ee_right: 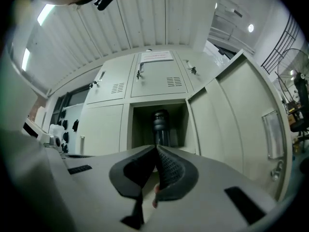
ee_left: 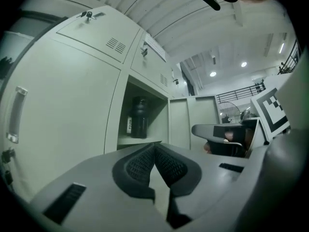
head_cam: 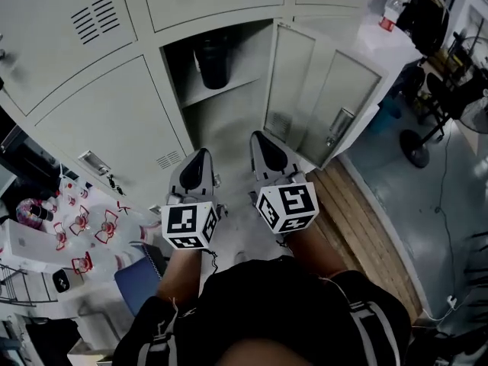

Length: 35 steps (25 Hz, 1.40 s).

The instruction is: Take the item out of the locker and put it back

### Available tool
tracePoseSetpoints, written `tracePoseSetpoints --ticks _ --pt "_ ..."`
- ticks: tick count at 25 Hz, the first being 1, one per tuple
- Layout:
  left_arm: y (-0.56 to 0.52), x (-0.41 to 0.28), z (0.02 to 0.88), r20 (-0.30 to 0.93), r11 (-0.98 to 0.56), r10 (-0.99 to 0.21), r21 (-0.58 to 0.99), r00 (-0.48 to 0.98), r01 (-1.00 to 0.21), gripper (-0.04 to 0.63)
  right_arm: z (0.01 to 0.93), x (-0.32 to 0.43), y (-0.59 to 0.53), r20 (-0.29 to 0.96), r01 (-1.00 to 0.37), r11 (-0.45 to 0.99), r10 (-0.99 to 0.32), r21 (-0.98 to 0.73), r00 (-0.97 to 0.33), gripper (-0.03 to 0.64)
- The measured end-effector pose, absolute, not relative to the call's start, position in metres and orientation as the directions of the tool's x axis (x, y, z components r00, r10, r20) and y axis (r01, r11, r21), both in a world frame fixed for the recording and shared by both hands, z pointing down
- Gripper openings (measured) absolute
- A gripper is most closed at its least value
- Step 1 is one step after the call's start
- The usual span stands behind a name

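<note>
Left gripper (head_cam: 201, 155) and right gripper (head_cam: 258, 137) both have jaws pressed together, empty, aimed side by side at the open locker (head_cam: 229, 120). At twelve o'clock the dark bottle (head_cam: 213, 61) stands upright on its shelf (head_cam: 229, 88), untouched. The door (head_cam: 324, 105), swung toward two o'clock, leaves the reach open.

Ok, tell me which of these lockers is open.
The middle locker: its door is swung out to the right and a dark bottle stands on its shelf. The others are all shut.
</note>
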State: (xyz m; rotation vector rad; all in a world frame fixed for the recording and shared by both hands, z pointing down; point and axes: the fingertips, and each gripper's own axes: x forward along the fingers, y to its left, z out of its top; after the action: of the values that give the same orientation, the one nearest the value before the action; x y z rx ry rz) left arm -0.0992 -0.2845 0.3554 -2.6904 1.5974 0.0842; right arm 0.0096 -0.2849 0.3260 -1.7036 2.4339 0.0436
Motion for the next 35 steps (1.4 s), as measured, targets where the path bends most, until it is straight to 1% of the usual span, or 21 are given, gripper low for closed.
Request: tracePoseSetpoints --ticks 7,10,12,13,14,17,18,22,26,31,35 --pt "-0.32 -0.097 0.36 -0.037 -0.448 -0.893 0.013 0.448 -0.894 0.012 0.331 0.013 -0.323 -0.155 -0.922 0.378 -0.919 -0.086 -0.362 0.014" --pt "-0.327 -0.095 0.355 -0.043 -0.426 -0.904 0.011 0.425 -0.905 0.012 0.325 0.015 -0.331 -0.183 -0.909 0.408 -0.903 -0.086 -0.389 0.015" --pt "-0.33 -0.094 0.35 -0.052 -0.41 -0.911 0.01 0.409 -0.912 0.012 0.316 0.013 -0.334 -0.211 -0.888 0.454 -0.878 -0.081 -0.429 0.013" --pt "-0.332 -0.094 0.348 -0.057 -0.402 -0.914 0.01 0.401 -0.916 0.012 0.313 0.009 -0.337 -0.218 -0.871 0.485 -0.861 -0.076 -0.46 0.118" --pt "-0.333 -0.095 0.346 -0.06 -0.394 -0.918 0.01 0.393 -0.919 0.012 0.31 0.005 -0.339 -0.219 -0.856 0.512 -0.845 -0.069 -0.487 0.202" --pt "-0.333 -0.096 0.346 -0.061 -0.369 -0.928 0.011 0.368 -0.929 0.013 0.305 -0.004 -0.349 -0.207 -0.843 0.537 -0.828 -0.031 -0.521 0.305" --pt "-0.333 -0.098 0.346 -0.062 -0.36 -0.931 0.013 0.358 -0.933 0.012 0.303 -0.007 -0.353 -0.201 -0.845 0.535 -0.829 -0.016 -0.521 0.328" --pt "-0.333 -0.106 0.346 -0.062 -0.321 -0.946 0.019 0.319 -0.947 0.012 0.296 -0.017 -0.374 -0.167 -0.848 0.529 -0.835 0.016 -0.524 0.37" --pt "-0.331 -0.11 0.348 -0.06 -0.293 -0.955 0.016 0.291 -0.956 0.012 0.282 -0.026 -0.401 -0.158 -0.849 0.526 -0.836 0.044 -0.526 0.379" --pt "-0.326 -0.116 0.347 -0.061 -0.256 -0.965 0.011 0.255 -0.967 0.012 0.262 -0.032 -0.436 -0.156 -0.85 0.525 -0.838 0.032 -0.523 0.391" --pt "-0.323 -0.126 0.346 -0.065 -0.218 -0.974 0.01 0.217 -0.976 0.012 0.257 -0.039 -0.465 -0.126 -0.85 0.526 -0.841 0.037 -0.526 0.405"
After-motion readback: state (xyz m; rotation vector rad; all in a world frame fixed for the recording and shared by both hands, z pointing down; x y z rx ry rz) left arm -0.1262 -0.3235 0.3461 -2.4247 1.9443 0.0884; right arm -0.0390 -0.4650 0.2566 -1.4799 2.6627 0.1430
